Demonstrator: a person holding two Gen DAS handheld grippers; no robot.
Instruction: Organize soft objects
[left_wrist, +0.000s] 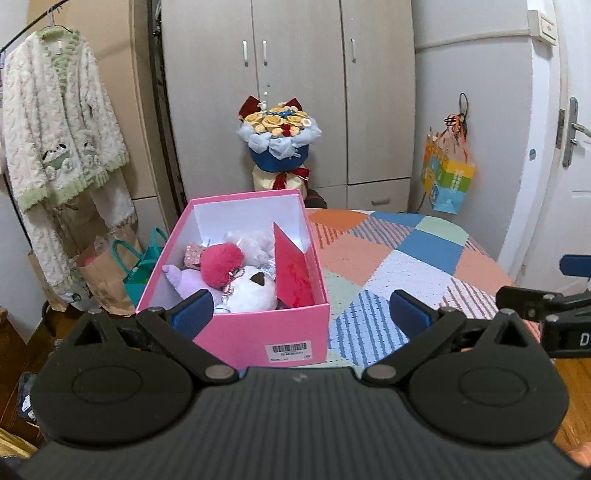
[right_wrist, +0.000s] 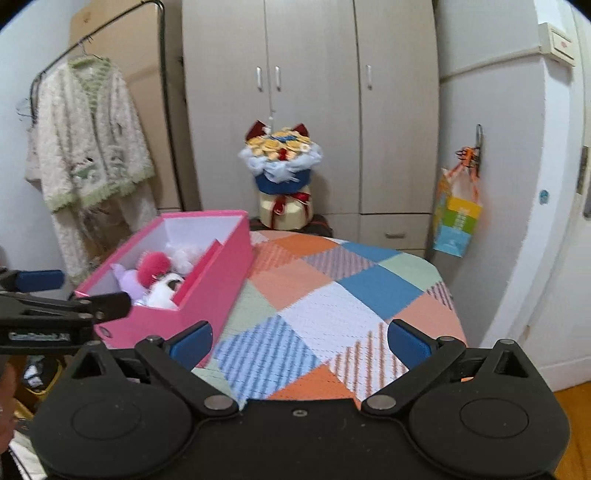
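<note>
A pink box (left_wrist: 258, 332) stands on the left part of a table with a patchwork cloth (left_wrist: 388, 258). Inside lie a pink pompom (left_wrist: 221, 267), a white plush (left_wrist: 251, 291), a purple plush (left_wrist: 181, 278), a fluffy white toy (left_wrist: 251, 240) and a red card (left_wrist: 293, 269). My left gripper (left_wrist: 301, 314) is open and empty just in front of the box. My right gripper (right_wrist: 299, 341) is open and empty over the cloth (right_wrist: 332, 295), to the right of the box (right_wrist: 207, 295). The left gripper shows at the left edge of the right wrist view (right_wrist: 55, 291).
A flower bouquet (left_wrist: 279, 136) stands behind the table before a grey wardrobe (left_wrist: 295, 74). A fluffy robe (left_wrist: 59, 140) hangs on a rack at left, with paper bags (left_wrist: 110, 273) on the floor below. A colourful bag (left_wrist: 447, 177) hangs at right near a door (left_wrist: 572, 147).
</note>
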